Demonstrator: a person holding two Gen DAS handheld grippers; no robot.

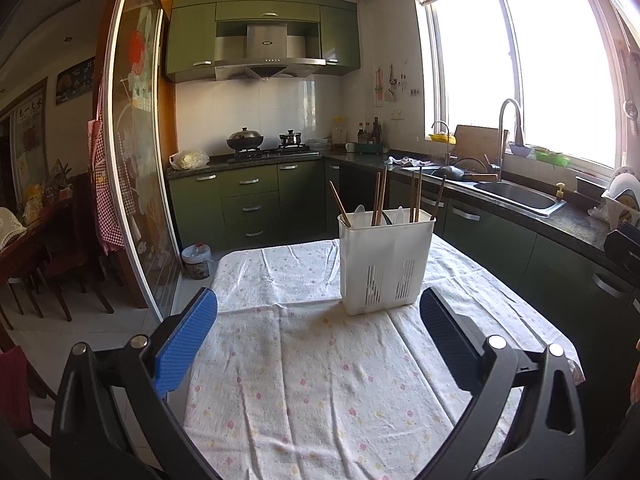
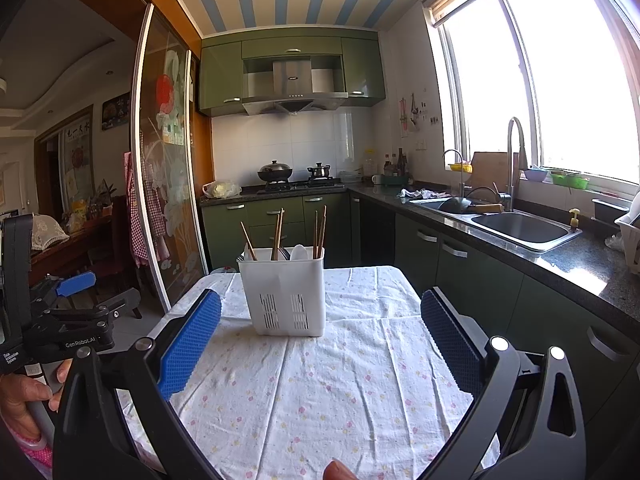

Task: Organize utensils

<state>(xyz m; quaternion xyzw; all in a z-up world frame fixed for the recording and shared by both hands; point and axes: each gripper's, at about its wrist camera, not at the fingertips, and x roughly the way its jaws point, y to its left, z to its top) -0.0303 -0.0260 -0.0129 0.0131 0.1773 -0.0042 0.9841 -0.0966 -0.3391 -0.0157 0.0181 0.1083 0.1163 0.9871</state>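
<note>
**A Kitchen in a Home**

There are dark green cupboards (image 2: 276, 216) and a shiny metal sink (image 2: 524, 228) under a big bright window (image 2: 560, 80). A black pot with a lid (image 2: 274, 171) sits on the stove, below a silver cooker hood (image 2: 294, 92). A table with a flowery white cloth (image 2: 320, 392) stands in the middle.

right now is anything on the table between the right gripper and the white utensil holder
Nothing visible. Only bare floral tablecloth lies between the open right gripper and the white utensil holder, which stands upright ahead, slightly to its left.
</note>
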